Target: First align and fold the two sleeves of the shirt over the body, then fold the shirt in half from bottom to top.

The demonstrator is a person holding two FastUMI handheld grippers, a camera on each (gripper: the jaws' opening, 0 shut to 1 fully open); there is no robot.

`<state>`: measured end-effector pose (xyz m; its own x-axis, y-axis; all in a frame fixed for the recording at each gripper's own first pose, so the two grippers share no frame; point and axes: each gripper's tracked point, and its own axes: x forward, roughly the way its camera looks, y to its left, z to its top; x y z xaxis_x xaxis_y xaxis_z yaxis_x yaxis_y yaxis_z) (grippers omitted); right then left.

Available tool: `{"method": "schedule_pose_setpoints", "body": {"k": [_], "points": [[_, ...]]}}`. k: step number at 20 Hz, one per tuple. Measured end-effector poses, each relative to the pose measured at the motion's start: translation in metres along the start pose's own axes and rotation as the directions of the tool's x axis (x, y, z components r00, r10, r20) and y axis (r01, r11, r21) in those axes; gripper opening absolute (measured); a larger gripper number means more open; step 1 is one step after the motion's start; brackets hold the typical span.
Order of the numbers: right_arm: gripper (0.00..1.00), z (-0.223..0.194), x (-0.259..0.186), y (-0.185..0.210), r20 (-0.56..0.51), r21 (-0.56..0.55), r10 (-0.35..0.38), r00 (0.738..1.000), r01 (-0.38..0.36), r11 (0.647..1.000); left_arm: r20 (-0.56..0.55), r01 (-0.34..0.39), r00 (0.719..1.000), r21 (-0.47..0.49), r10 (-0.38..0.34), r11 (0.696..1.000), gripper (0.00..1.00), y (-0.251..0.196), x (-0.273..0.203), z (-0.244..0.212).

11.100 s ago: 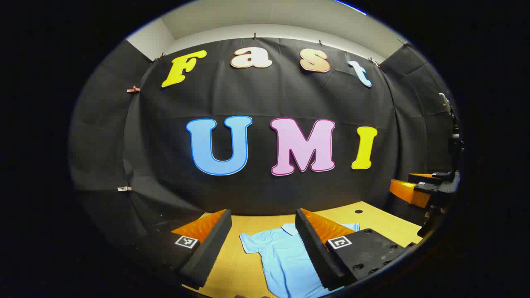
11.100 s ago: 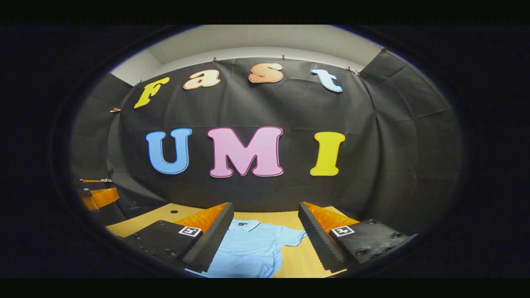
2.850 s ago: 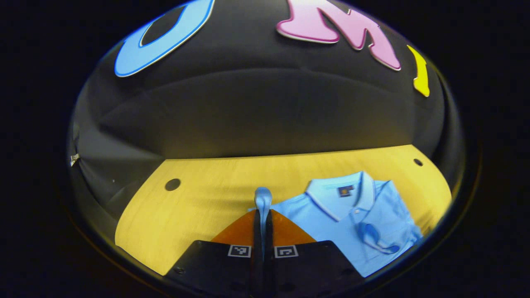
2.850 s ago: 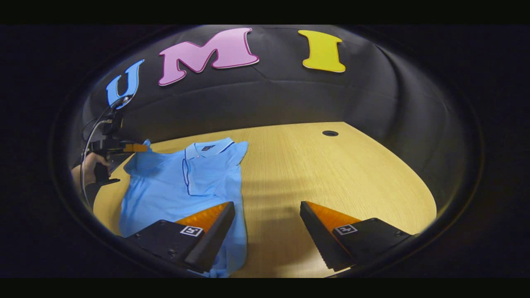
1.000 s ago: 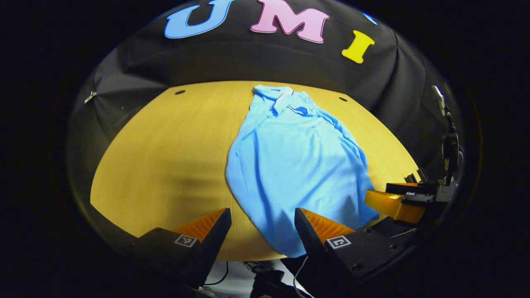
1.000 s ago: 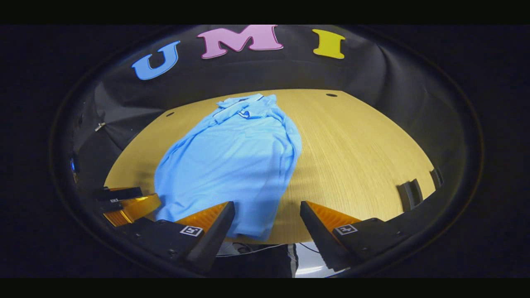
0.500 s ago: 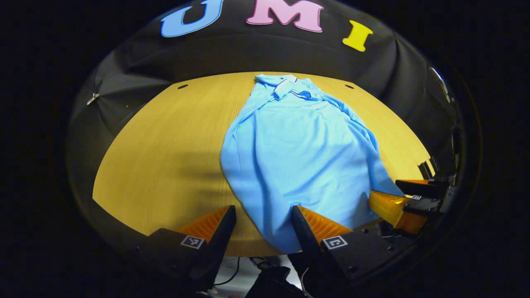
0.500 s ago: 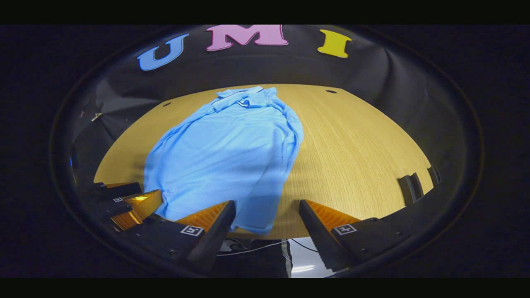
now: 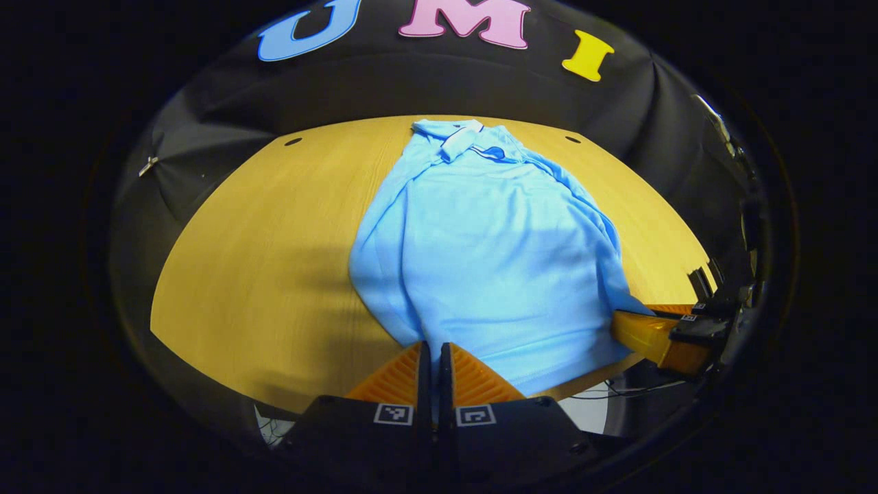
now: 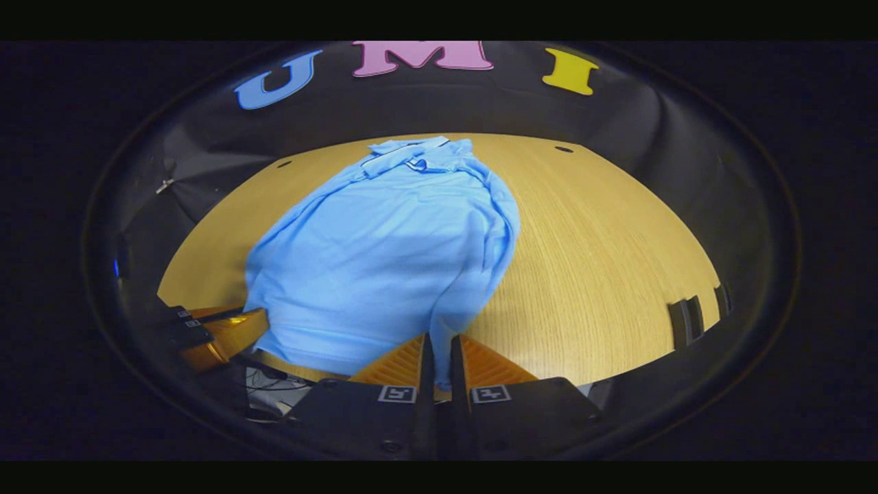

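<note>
With both hem corners pinched, I've got the polo shirt [image 9: 480,254] ready to lift
Soft, limp cloth: left gripper [image 9: 433,357] and right gripper [image 10: 440,350] fingers clamped narrow on it

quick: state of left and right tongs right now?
Left tongs: closed on the light blue polo shirt's hem.
Right tongs: closed on the hem too.
</note>
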<state>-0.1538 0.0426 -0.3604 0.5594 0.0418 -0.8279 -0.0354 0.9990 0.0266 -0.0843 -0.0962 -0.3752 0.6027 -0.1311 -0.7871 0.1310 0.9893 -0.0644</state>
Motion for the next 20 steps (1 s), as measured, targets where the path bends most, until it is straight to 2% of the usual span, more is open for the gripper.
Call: {"method": "schedule_pose_setpoints", "body": {"k": [2,3,4,5,6,7,8,10,11,12,15,16,18,19,20], "points": [[0.03,0.0,0.0,0.001,-0.022,0.011,0.037,0.999,-0.037,0.999,-0.018,0.023,1.0,0.025,-0.022,0.999,0.07,-0.002,0.0,-0.001],[0.08,0.001,0.0,-0.001,-0.031,0.034,0.05,0.998,-0.049,0.998,-0.028,0.033,0.999,0.023,-0.032,0.999,0.07,-0.002,-0.001,-0.001],[0.08,0.001,0.0,-0.004,-0.039,0.063,0.057,0.998,-0.055,0.996,-0.037,0.042,0.998,0.012,-0.042,0.999,0.07,-0.001,-0.001,0.001],[0.03,0.001,-0.001,-0.007,-0.047,0.082,0.059,0.997,-0.055,0.995,-0.045,0.054,0.998,-0.002,-0.054,0.999,0.06,-0.001,0.001,0.003],[0.08,0.002,-0.003,-0.009,-0.052,0.089,0.062,0.997,-0.057,0.994,-0.055,0.058,0.997,-0.017,-0.059,0.998,0.06,0.0,0.001,0.004],[0.03,0.006,-0.005,-0.012,-0.054,0.083,0.061,0.997,-0.057,0.995,-0.064,0.065,0.996,-0.032,-0.067,0.997,0.06,0.0,0.0,0.006],[0.02,0.014,-0.005,-0.013,-0.046,0.068,0.06,0.997,-0.057,0.996,-0.064,0.075,0.995,-0.042,-0.078,0.996,0.06,-0.001,-0.003,0.011],[0.02,0.036,-0.007,-0.011,-0.009,0.022,0.066,0.998,-0.066,0.998,-0.035,0.081,0.996,-0.02,-0.082,0.997,0.06,-0.002,-0.009,0.028],[0.08,0.048,-0.008,-0.009,0.013,-0.003,0.072,0.997,-0.072,0.997,-0.014,0.078,0.997,0.007,-0.078,0.997,0.06,-0.001,-0.011,0.038],[0.02,0.059,-0.01,-0.008,0.029,-0.025,0.077,0.997,-0.077,0.997,0.004,0.079,0.997,0.026,-0.08,0.997,0.06,-0.002,-0.013,0.048],[0.02,0.098,-0.013,-0.002,0.077,-0.066,0.108,0.991,-0.103,0.992,0.05,0.083,0.995,0.051,-0.086,0.995,0.07,-0.003,-0.02,0.08],[0.08,0.111,-0.013,-0.001,0.096,-0.078,0.117,0.988,-0.11,0.991,0.065,0.081,0.994,0.054,-0.084,0.995,0.07,-0.002,-0.02,0.093],[0.08,0.14,-0.012,-0.003,0.13,-0.098,0.131,0.983,-0.118,0.988,0.097,0.081,0.992,0.036,-0.084,0.996,0.06,-0.001,-0.022,0.121],[0.02,0.155,-0.012,-0.004,0.146,-0.103,0.138,0.98,-0.124,0.987,0.111,0.085,0.99,0.013,-0.086,0.996,0.06,-0.001,-0.022,0.135],[0.02,0.168,-0.01,-0.005,0.158,-0.102,0.147,0.976,-0.132,0.986,0.119,0.087,0.989,-0.011,-0.085,0.996,0.06,0.001,-0.023,0.147]]}}
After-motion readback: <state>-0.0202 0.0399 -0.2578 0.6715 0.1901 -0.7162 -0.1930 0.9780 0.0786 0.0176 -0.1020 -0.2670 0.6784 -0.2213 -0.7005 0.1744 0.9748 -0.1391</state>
